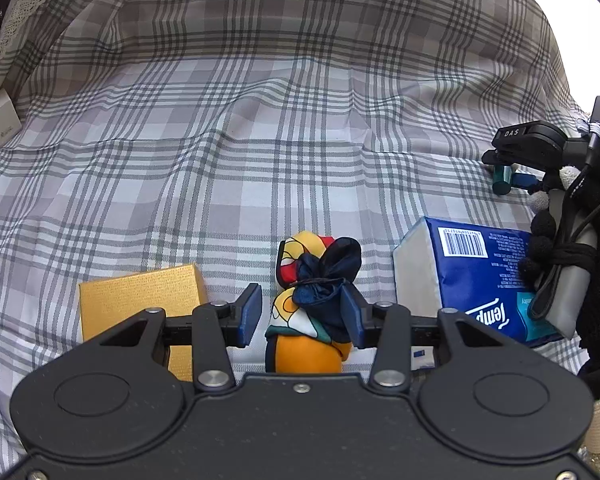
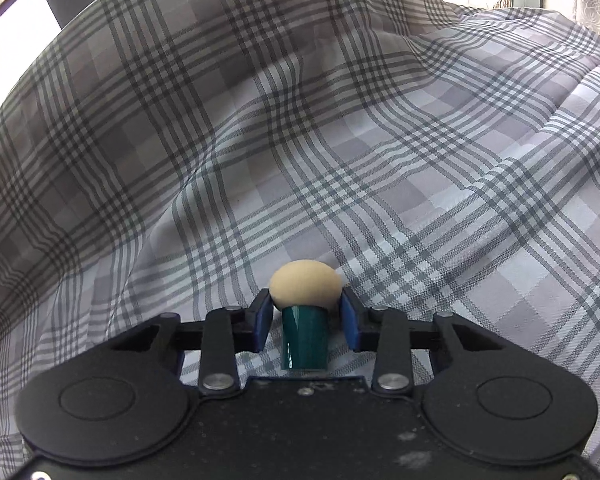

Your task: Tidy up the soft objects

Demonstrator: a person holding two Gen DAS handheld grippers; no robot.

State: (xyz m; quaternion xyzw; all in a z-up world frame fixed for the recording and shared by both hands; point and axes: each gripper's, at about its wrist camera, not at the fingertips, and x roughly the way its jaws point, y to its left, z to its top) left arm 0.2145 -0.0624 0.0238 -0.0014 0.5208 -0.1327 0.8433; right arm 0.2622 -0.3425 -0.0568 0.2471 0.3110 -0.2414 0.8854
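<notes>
Meanwhile, on a bed draped in a plaid sheet, the left gripper hovers with fingers spread around a knotted, multicoloured scarf bundle, its right pad seemingly touching the navy knot. The right gripper, toward the sheet's right edge, brackets a beige makeup sponge on a teal handle; its pads stand slightly apart from the sponge, gripping nothing. Closing off-centre could make the slippery scarf slide free, or squash the sponge and tip it over. A gold box and a blue tissue pack flank the bundle. Bright windows ring the rumpled bedding.
</notes>
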